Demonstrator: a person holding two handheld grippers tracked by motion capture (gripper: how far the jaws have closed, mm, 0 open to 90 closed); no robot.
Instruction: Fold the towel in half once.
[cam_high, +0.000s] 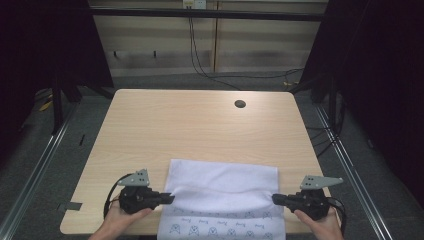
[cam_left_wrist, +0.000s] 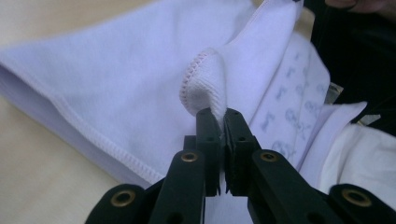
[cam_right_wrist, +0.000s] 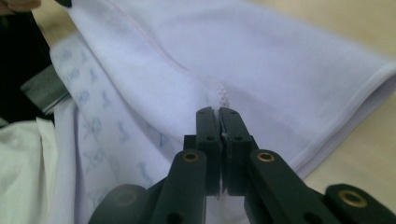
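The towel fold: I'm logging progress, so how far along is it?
Done: the towel lies flat on the table, its near part already doubled over. In hand: the left gripper and right gripper each pinch a stitched edge. Left: carrying that edge across, laying it down and releasing.

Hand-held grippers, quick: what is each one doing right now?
Left hand-held gripper: closed, pinching the stitched edge of the white cloth.
Right hand-held gripper: closed on the same cloth's hem.
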